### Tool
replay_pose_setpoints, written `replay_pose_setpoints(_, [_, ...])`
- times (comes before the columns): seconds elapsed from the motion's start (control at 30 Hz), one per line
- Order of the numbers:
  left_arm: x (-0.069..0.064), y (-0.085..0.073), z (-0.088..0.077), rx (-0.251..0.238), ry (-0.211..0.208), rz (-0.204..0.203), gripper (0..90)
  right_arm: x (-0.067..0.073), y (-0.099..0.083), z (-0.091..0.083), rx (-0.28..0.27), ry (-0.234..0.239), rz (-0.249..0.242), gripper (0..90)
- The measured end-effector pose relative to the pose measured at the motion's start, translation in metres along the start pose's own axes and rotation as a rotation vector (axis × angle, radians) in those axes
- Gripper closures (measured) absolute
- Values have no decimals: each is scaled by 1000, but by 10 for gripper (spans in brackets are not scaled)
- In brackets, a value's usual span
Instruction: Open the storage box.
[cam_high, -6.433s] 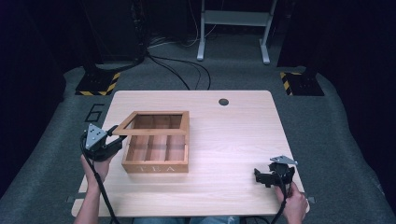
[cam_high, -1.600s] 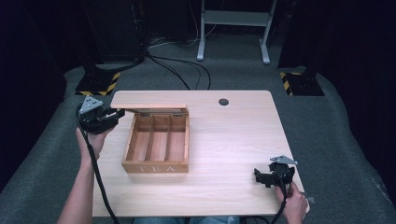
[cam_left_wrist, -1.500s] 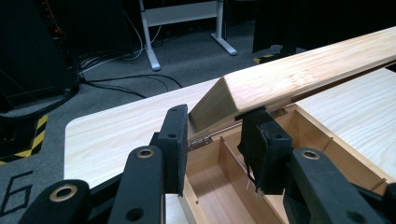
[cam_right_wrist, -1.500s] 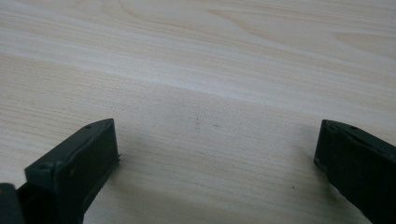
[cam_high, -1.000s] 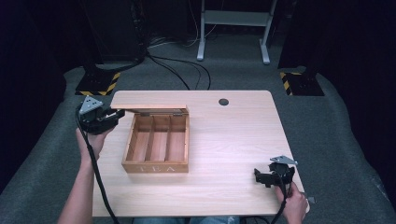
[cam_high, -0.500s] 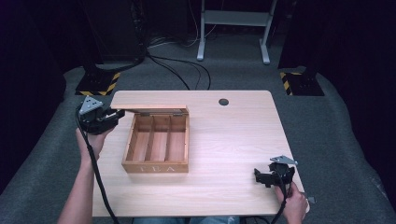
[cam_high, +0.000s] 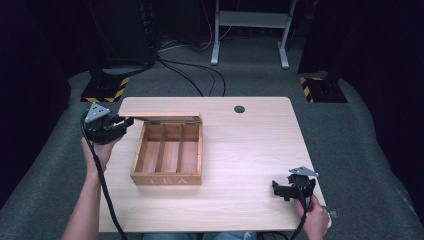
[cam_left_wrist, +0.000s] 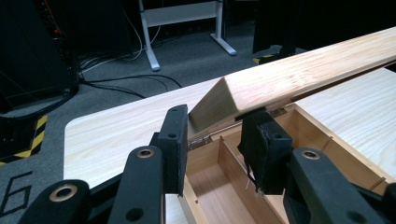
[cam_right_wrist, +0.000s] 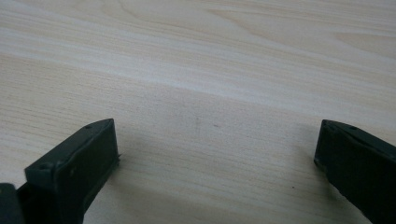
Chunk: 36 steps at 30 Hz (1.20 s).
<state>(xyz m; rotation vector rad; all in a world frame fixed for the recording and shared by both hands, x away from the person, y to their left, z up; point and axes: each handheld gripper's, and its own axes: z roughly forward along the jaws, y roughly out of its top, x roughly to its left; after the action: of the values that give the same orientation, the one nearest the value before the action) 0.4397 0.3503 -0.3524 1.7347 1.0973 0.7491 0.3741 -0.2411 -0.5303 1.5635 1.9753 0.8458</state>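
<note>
Gripping lid (cam_left_wrist: 299, 77) of pale wood tea box (cam_high: 167, 155), L gripper (cam_left_wrist: 217, 140); 3 compartments, hinged open.

Pale wooden table (cam_high: 250, 150) with rounded corners and fine grain, standing on grey carpet. Near the far edge, a small round dark grommet (cam_high: 239, 109), well apart from both hand-held grippers. Resting flat on the top, a wooden tea box (cam_high: 167, 175) with three compartments, just beside the left hand-held gripper (cam_high: 116, 128) and well apart from the right hand-held gripper (cam_high: 280, 189). Marked "TEA" on the near wall. Box lid (cam_high: 159, 115) raised at the hinged far side, beside the left hand-held gripper. Bare grain under the right hand-held gripper.
</note>
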Motion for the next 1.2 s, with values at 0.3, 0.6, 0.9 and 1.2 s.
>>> replay_pose_setpoints(0.3, [0, 0, 0, 0, 1, 0, 615, 0, 0, 0, -1, 0, 2, 0])
replay_pose_setpoints(0.6, [-1, 0, 0, -1, 3, 5, 615, 0, 0, 0, -2, 1, 0, 0])
replay_pose_setpoints(0.9, [-1, -1, -1, -2, 2, 4, 614, 0, 0, 0, -1, 2, 0, 0])
replay_pose_setpoints(1.2, [-3, -5, -3, -2, 1, 8, 611, 0, 0, 0, 0, 1, 0, 0])
